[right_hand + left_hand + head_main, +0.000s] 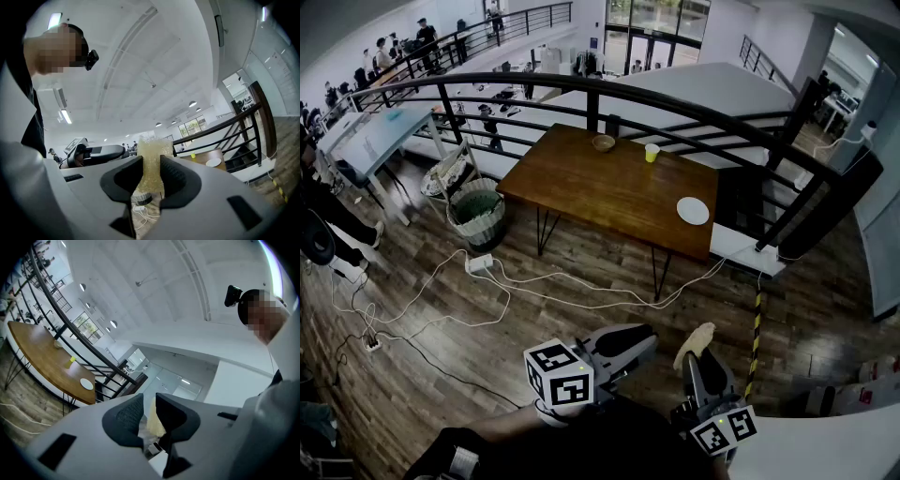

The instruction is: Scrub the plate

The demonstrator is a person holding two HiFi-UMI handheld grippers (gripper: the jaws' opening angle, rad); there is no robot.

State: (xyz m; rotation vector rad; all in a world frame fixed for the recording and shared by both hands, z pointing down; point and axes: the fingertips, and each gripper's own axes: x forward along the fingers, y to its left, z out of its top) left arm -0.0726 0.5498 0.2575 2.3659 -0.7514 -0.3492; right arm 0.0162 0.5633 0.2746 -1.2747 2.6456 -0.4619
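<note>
Right gripper [151, 161] jaws clenched on a sponge [151, 149]; left gripper [149, 404] jaws a slit apart, empty.
The plate [693, 211] lies far ahead of both jaws on the bench [600, 187]; likely best: approach, steady its rim, press sponge flat; only the head view shows the sponge clear of the left jaws.
</note>
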